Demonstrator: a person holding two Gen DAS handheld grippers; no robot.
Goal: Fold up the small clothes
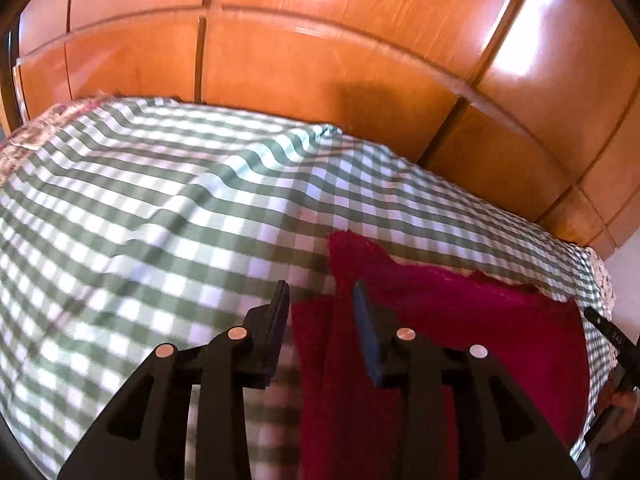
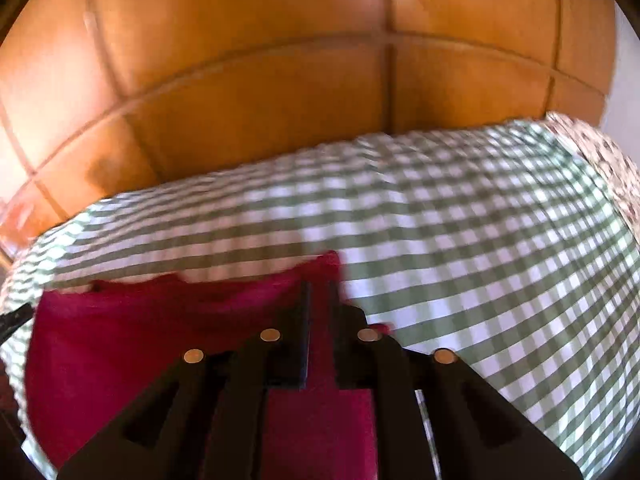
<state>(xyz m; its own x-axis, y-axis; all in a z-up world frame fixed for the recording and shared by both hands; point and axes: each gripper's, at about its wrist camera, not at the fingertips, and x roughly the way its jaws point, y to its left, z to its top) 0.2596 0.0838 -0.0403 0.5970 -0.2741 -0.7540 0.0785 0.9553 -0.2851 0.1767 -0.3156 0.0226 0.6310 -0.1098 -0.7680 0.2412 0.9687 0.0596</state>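
— How many garments do you count?

— One: a magenta garment (image 1: 460, 320) lying on the green-and-white checked sheet (image 1: 160, 200). From the left wrist camera it sits at the lower right of the sheet; from the right wrist camera, the lower left.

— And the tongs?

— Two sets. The left tongs (image 1: 322, 292) are spread, with a strip of the garment's left edge showing in the gap between the fingers; I can't tell whether either finger touches it. The right tongs (image 2: 319, 292) are pressed nearly together, pinching the garment's right edge, and the cloth runs between the fingers and up to a raised corner.

— Anything else in view?

— One wooden panelled cupboard front (image 1: 320, 60) behind the sheet, with bright glare patches. A floral fabric (image 2: 600, 152) shows at the sheet's far edges. At the right rim of the left view, the other tool's dark tip (image 1: 608, 332) pokes in.
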